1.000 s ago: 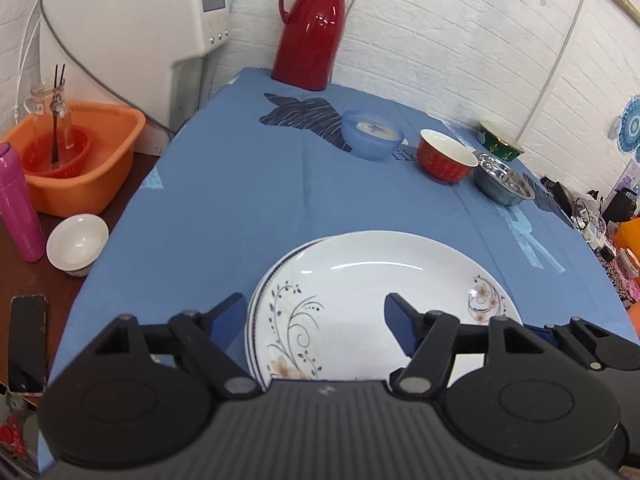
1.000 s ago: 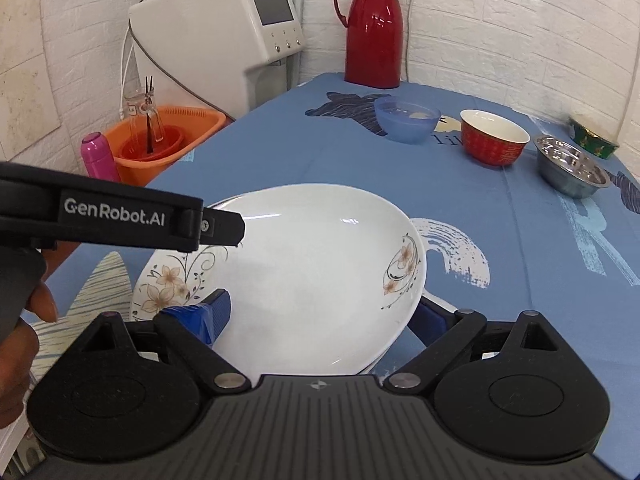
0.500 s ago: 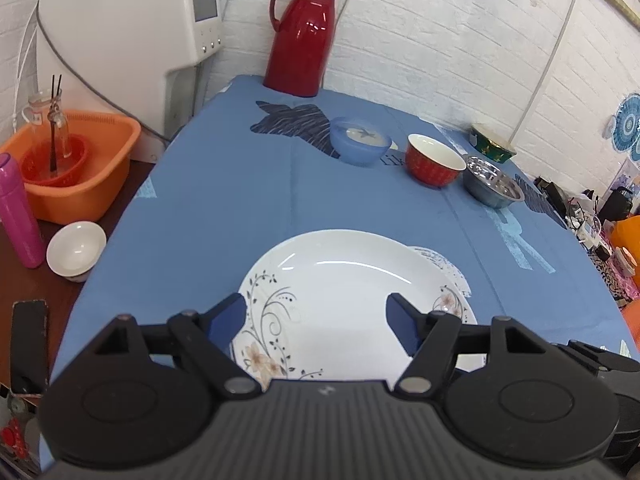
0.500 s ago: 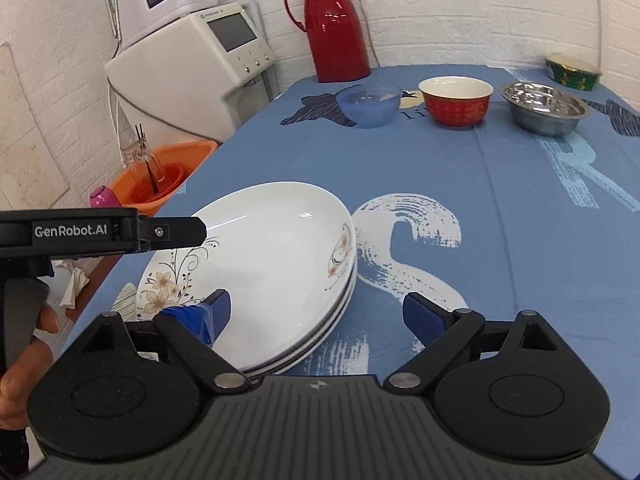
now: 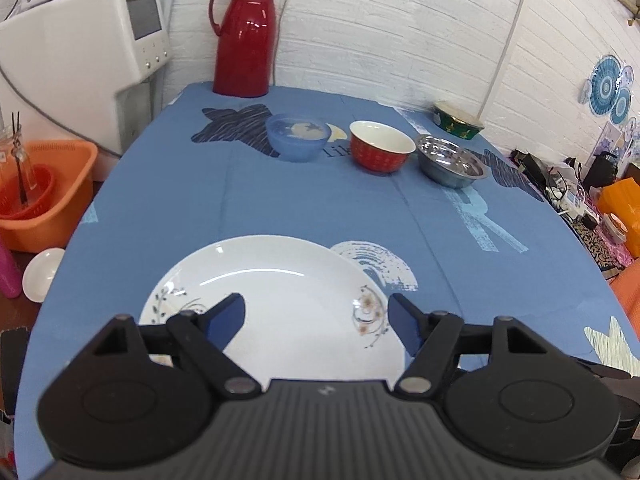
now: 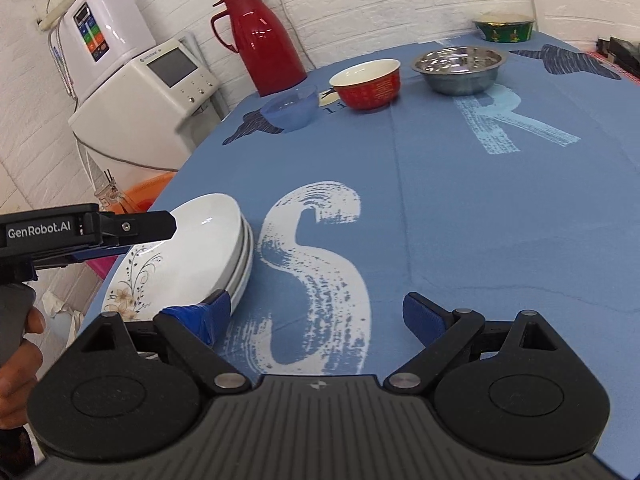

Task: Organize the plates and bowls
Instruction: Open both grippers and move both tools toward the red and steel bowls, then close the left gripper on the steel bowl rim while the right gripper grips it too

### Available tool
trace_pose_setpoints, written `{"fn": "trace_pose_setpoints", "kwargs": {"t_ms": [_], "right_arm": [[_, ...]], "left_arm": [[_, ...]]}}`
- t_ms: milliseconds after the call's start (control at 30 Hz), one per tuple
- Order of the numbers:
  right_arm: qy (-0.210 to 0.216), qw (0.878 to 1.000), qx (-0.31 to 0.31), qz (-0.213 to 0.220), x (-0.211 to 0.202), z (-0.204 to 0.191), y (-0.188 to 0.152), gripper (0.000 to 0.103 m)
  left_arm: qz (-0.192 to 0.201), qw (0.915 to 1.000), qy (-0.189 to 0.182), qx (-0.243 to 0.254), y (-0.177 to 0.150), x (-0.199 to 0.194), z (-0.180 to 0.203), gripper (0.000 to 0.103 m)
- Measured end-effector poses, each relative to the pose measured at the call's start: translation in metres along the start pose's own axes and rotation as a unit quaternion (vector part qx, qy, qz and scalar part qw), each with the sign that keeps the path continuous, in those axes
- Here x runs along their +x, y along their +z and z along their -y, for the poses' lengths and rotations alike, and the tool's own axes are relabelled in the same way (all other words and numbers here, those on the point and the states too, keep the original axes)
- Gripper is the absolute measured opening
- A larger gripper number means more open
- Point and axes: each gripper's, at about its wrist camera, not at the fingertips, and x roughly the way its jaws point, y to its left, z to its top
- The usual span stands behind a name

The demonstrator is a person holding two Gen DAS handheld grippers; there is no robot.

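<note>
Plate stack [image 6: 192,256]: near table edge, on blue cloth [image 6: 460,216].
Left gripper [image 5: 318,318]: jaws wide apart, empty, above stack.
Right gripper [image 6: 316,314]: jaws wide apart, empty; stack beside its left fingertip [image 6: 212,312].

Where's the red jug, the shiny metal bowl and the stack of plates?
red jug [image 5: 245,40], left wrist view, middle of its body
shiny metal bowl [image 6: 460,68], right wrist view, inside wall
stack of plates [image 6: 192,256], right wrist view, top plate's centre
</note>
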Motion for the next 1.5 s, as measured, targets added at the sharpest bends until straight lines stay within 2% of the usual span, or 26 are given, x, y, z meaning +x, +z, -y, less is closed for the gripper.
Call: {"fn": "trace_pose_setpoints", "kwargs": {"t_ms": [200, 333, 433, 500, 567, 667, 833, 933, 1100, 1233, 1300, 1433, 1500], "right_arm": [[-0.001, 0.999, 0.040, 0.021, -0.016, 0.050, 0.008, 0.081], [-0.010, 0.998, 0.055, 0.028, -0.020, 0.084, 0.019, 0.081], [-0.009, 0.997, 0.065, 0.039, -0.021, 0.110, 0.043, 0.081], [-0.013, 0.997, 0.060, 0.053, -0.020, 0.125, 0.068, 0.081], [-0.035, 0.996, 0.053, 0.067, -0.016, 0.138, 0.099, 0.081], [-0.061, 0.994, 0.051, 0.077, -0.002, 0.161, 0.142, 0.081], [-0.080, 0.994, 0.049, 0.058, 0.043, 0.191, 0.201, 0.081], [-0.080, 0.995, 0.045, 0.038, 0.076, 0.199, 0.225, 0.081], [-0.100, 0.995, 0.020, 0.014, 0.127, 0.206, 0.249, 0.080], [-0.137, 0.989, -0.053, -0.005, 0.161, 0.201, 0.259, 0.080], [-0.133, 0.989, -0.070, -0.007, 0.171, 0.200, 0.263, 0.080], [-0.141, 0.984, -0.108, -0.021, 0.191, 0.194, 0.266, 0.080], [-0.145, 0.982, -0.116, -0.032, 0.202, 0.191, 0.268, 0.080]], "left_arm": [[-0.023, 0.9995, -0.013, 0.019, 0.008, 0.022, 0.046, 0.071], [-0.060, 0.9972, -0.040, 0.018, 0.017, 0.049, 0.080, 0.071], [-0.093, 0.9925, -0.079, -0.001, 0.035, 0.075, 0.104, 0.071], [-0.106, 0.9889, -0.099, -0.031, 0.053, 0.095, 0.116, 0.071], [-0.110, 0.9857, -0.108, -0.069, 0.074, 0.116, 0.123, 0.071], [-0.102, 0.9829, -0.088, -0.126, 0.102, 0.152, 0.130, 0.071], [-0.099, 0.9663, -0.081, -0.224, 0.134, 0.205, 0.129, 0.071], [-0.094, 0.9603, -0.070, -0.253, 0.143, 0.228, 0.129, 0.071], [-0.093, 0.9561, -0.044, -0.274, 0.146, 0.260, 0.134, 0.071], [-0.089, 0.9486, -0.028, -0.302, 0.140, 0.276, 0.134, 0.071], [-0.080, 0.9470, -0.023, -0.310, 0.141, 0.280, 0.134, 0.071], [-0.074, 0.9489, -0.010, -0.307, 0.145, 0.290, 0.140, 0.070], [-0.076, 0.9456, -0.007, -0.316, 0.143, 0.295, 0.139, 0.069]]}}
